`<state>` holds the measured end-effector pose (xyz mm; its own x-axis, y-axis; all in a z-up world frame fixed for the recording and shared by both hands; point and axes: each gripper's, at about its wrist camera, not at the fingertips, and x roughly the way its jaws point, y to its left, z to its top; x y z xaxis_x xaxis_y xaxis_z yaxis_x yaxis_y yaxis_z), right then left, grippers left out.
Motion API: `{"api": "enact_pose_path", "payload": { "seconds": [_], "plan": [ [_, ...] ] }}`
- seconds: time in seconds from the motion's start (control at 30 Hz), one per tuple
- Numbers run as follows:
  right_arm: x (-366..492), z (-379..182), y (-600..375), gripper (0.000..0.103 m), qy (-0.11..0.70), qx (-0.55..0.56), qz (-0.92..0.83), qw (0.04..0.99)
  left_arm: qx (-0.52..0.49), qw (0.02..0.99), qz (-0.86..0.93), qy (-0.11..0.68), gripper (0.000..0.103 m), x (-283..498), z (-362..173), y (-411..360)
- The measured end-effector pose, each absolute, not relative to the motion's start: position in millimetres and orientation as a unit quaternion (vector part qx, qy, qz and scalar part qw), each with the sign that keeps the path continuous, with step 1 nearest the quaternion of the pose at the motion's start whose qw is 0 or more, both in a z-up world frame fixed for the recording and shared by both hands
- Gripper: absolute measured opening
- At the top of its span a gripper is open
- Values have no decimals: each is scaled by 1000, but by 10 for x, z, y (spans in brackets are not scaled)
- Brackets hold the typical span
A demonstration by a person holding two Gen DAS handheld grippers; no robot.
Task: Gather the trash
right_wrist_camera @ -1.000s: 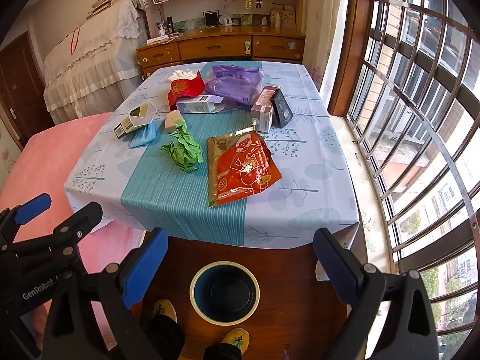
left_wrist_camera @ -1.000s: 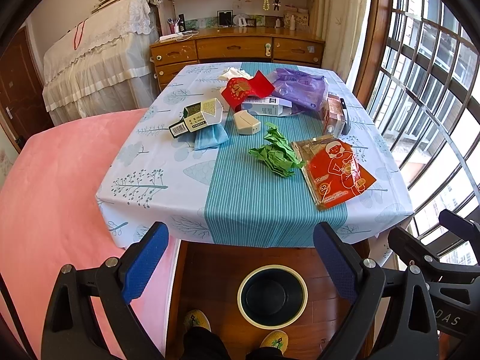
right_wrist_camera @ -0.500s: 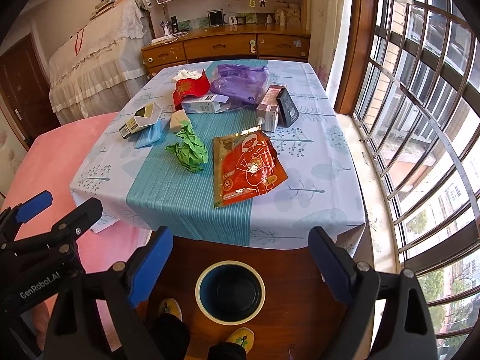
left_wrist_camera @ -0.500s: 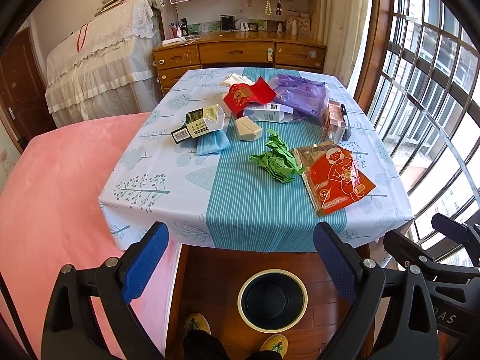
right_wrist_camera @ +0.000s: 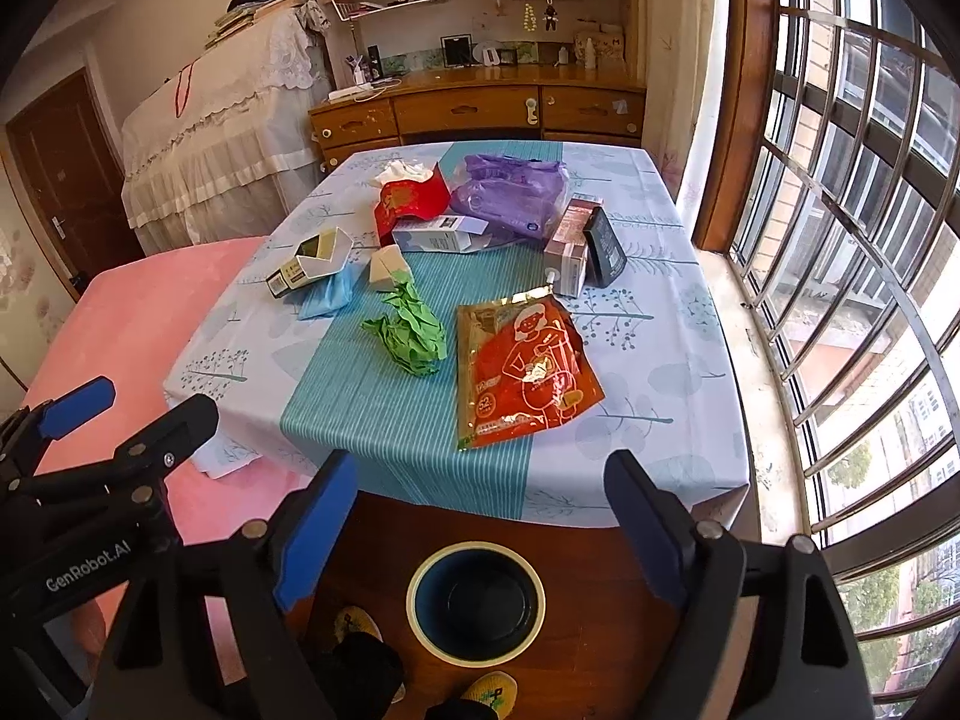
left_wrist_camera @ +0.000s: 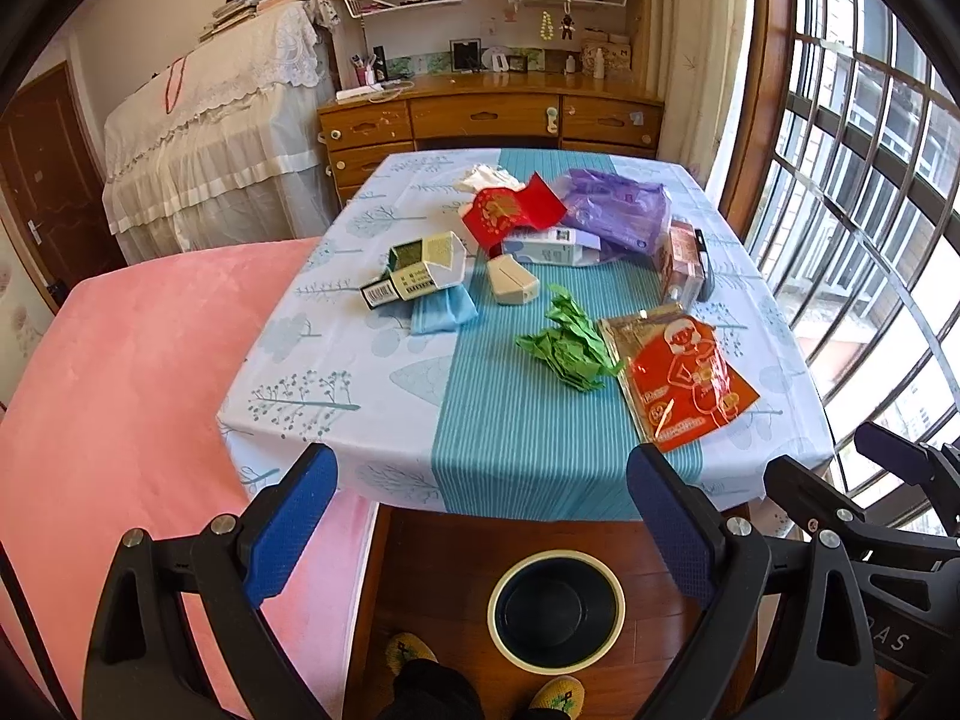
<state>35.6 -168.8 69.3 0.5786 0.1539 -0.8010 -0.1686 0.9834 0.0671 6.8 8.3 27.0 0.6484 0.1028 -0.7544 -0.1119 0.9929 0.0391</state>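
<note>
Trash lies scattered on a table under a blue patterned cloth (left_wrist_camera: 360, 372): an orange foil packet (left_wrist_camera: 684, 378) (right_wrist_camera: 522, 366), crumpled green paper (left_wrist_camera: 567, 342) (right_wrist_camera: 411, 330), a purple bag (left_wrist_camera: 618, 216) (right_wrist_camera: 510, 192), a red packet (left_wrist_camera: 510, 210), small cartons (left_wrist_camera: 420, 273) and a blue cloth (left_wrist_camera: 444, 312). A dark bin with a cream rim (left_wrist_camera: 556, 609) (right_wrist_camera: 476, 600) stands on the floor before the table. My left gripper (left_wrist_camera: 480, 516) hangs open and empty above the bin. My right gripper (right_wrist_camera: 480, 516) holds nothing, its jaws closing slightly.
A pink bed (left_wrist_camera: 120, 390) lies left of the table. A wooden dresser (left_wrist_camera: 492, 120) with shelves stands behind it, a barred window (left_wrist_camera: 870, 210) on the right. The person's slippered feet (left_wrist_camera: 414, 654) show beside the bin on the wooden floor.
Both views have tilted slightly, so the table sits lower in frame. The right gripper's jaws have narrowed a little. Nothing on the table has moved.
</note>
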Motion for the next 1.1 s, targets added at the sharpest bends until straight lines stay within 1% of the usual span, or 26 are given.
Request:
{"api": "enact_pose_path", "payload": {
  "seconds": [0.17, 0.3, 0.47, 0.57, 0.67, 0.73, 0.8, 0.9, 1.03, 1.1],
  "plan": [
    [498, 722, -1571, 84, 443, -8, 101, 891, -5, 916, 70, 396, 96, 172, 378, 206],
    [669, 762, -1440, 81, 432, -19, 102, 896, 0, 916, 70, 395, 96, 372, 398, 292],
    [938, 798, -1272, 80, 418, -20, 103, 902, 9, 915, 56, 399, 96, 769, 397, 442],
    [1174, 752, -1161, 80, 428, -12, 106, 898, 17, 908, 44, 416, 96, 1070, 351, 580],
    [1475, 587, -1008, 80, 460, -13, 103, 882, 10, 895, 41, 445, 96, 1380, 239, 795],
    [1645, 453, -922, 78, 476, -16, 101, 873, 4, 887, 40, 461, 96, 1537, 149, 929],
    [1823, 275, -794, 72, 494, -41, 100, 863, -2, 879, 34, 475, 96, 1697, 58, 1076],
    [2004, 3, -642, 69, 518, -80, 106, 845, -4, 869, 25, 495, 96, 1883, -95, 1256],
    [2166, -311, -528, 67, 557, -105, 110, 817, -6, 859, 13, 512, 96, 2124, -244, 1426],
    [2204, -424, -470, 62, 569, -120, 108, 806, -7, 853, 3, 521, 96, 2244, -305, 1486]
  ]
}}
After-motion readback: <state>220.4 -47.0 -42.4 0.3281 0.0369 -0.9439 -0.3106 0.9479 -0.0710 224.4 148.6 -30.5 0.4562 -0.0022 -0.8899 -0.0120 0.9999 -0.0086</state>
